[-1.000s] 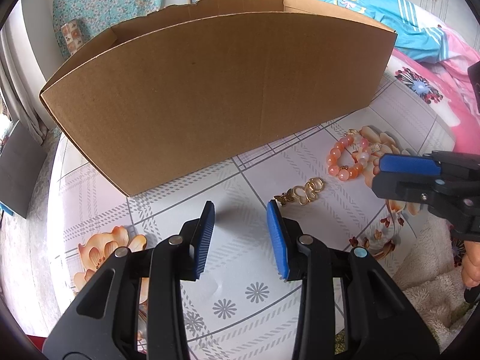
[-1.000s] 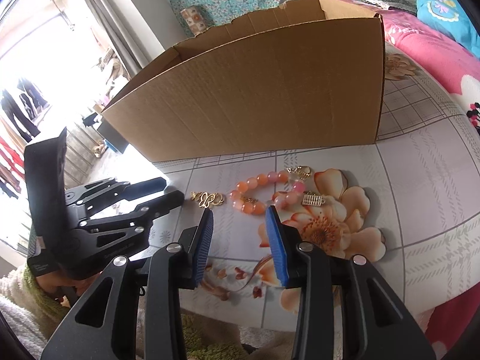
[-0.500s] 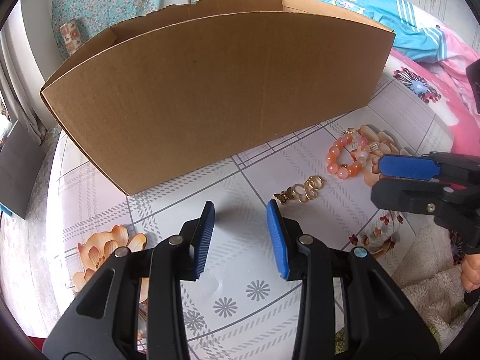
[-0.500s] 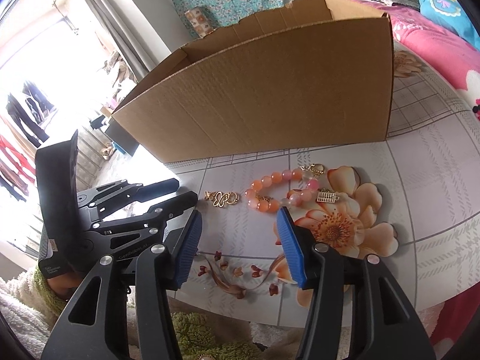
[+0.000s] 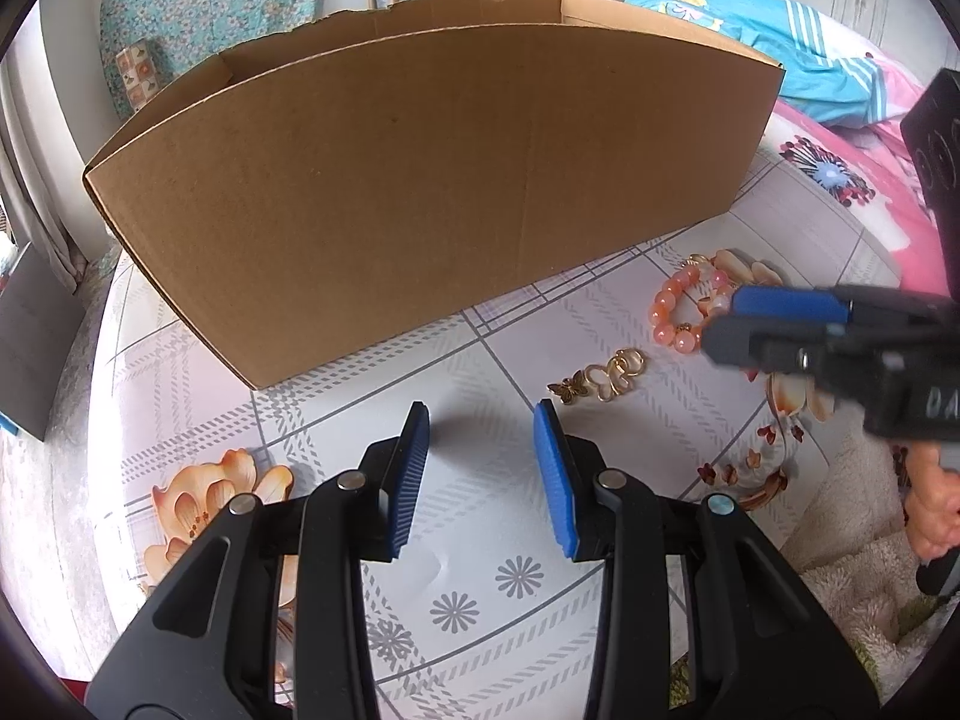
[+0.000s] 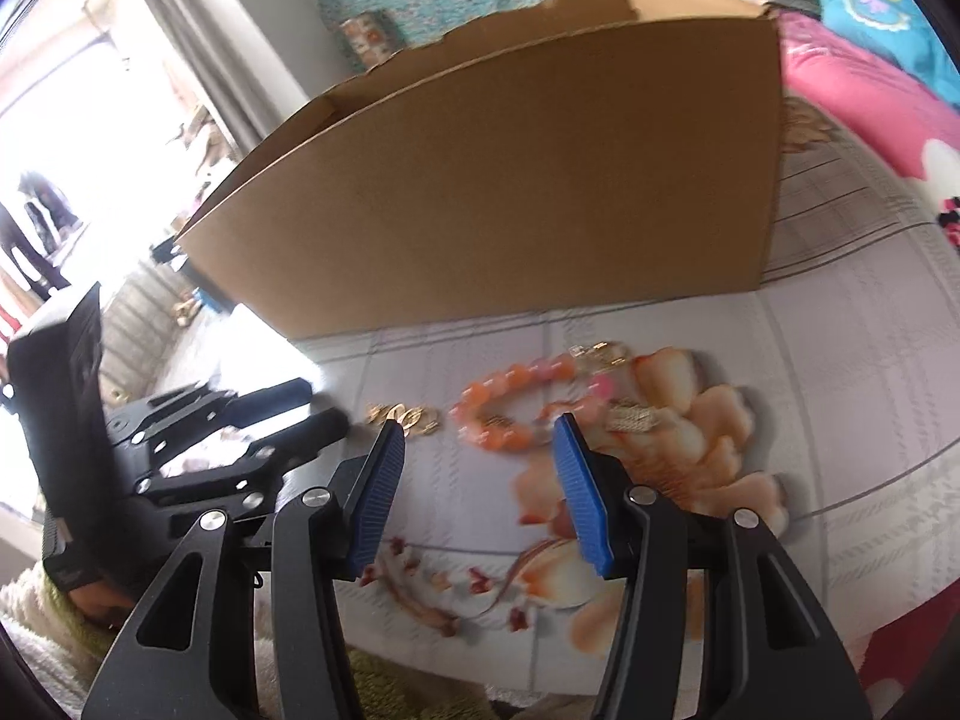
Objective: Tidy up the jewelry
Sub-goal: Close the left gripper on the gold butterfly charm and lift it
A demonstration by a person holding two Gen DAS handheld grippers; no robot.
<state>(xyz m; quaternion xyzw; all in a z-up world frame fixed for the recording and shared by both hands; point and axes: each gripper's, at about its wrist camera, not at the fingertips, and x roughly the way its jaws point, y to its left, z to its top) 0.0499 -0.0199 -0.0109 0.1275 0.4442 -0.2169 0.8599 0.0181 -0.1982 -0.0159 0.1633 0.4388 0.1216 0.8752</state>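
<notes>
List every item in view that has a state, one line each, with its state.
left gripper: open, empty, above the table.
right gripper: open, empty, near the bracelet.
bead bracelet: lying on the table, ungrasped.
gold butterfly chain: lying on the table, ungrasped.
cardboard box: upright, top open.

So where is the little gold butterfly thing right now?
The gold butterfly charm lies on the flowered tablecloth in front of the cardboard box, just left of the orange bead bracelet; in the left wrist view it sits right of the open left gripper.

A plain brown cardboard box (image 5: 420,192), an orange-pink beaded bracelet (image 5: 681,309) and a gold brooch (image 5: 606,375) sit on a grey-checked, peach-flowered surface (image 5: 480,570).
</notes>
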